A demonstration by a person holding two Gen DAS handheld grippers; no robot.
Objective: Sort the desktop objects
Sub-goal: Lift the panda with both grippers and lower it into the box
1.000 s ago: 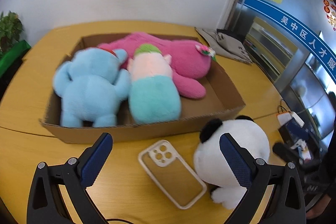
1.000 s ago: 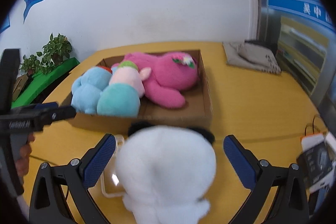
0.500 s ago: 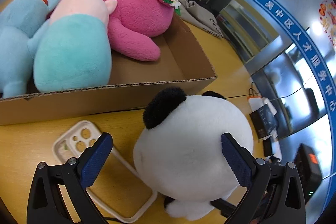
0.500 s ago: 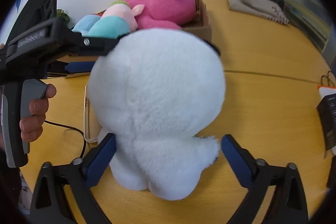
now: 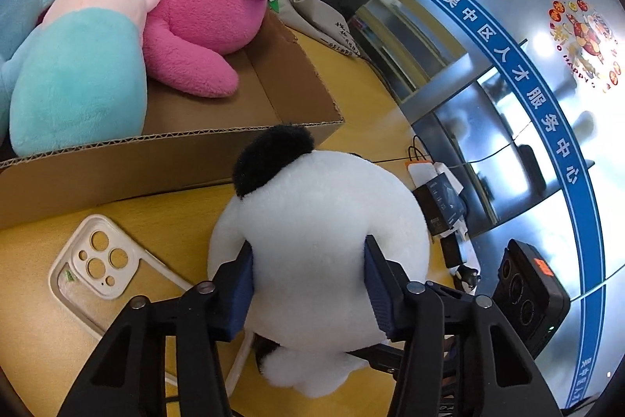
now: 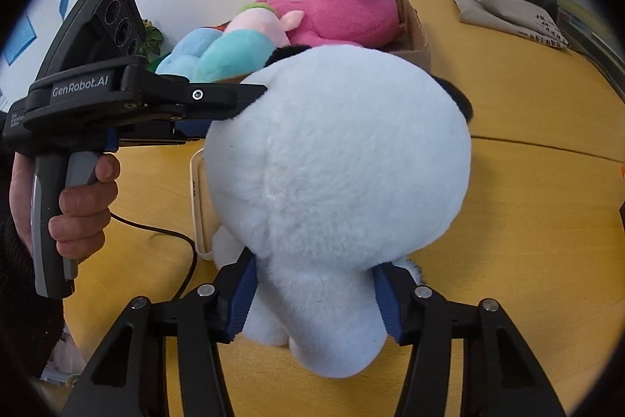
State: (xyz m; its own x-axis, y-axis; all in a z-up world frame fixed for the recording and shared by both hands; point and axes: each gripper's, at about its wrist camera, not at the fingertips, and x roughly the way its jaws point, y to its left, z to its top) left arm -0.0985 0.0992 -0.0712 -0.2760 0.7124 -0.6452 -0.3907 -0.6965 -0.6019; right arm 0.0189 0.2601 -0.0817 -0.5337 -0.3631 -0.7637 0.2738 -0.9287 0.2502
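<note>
Both grippers, left gripper (image 5: pixel 308 284) and right gripper (image 6: pixel 314 294), have just closed and now grasp the panda plush (image 5: pixel 320 253) on the table (image 6: pixel 527 96). Its face is hidden. The phone case (image 5: pixel 97 268) at 9 o'clock is partly covered.

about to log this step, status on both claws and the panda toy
Left claw and right claw have just been closing, both pinching the panda toy. Panda on the table, outside the box. Phone case beside it.
</note>
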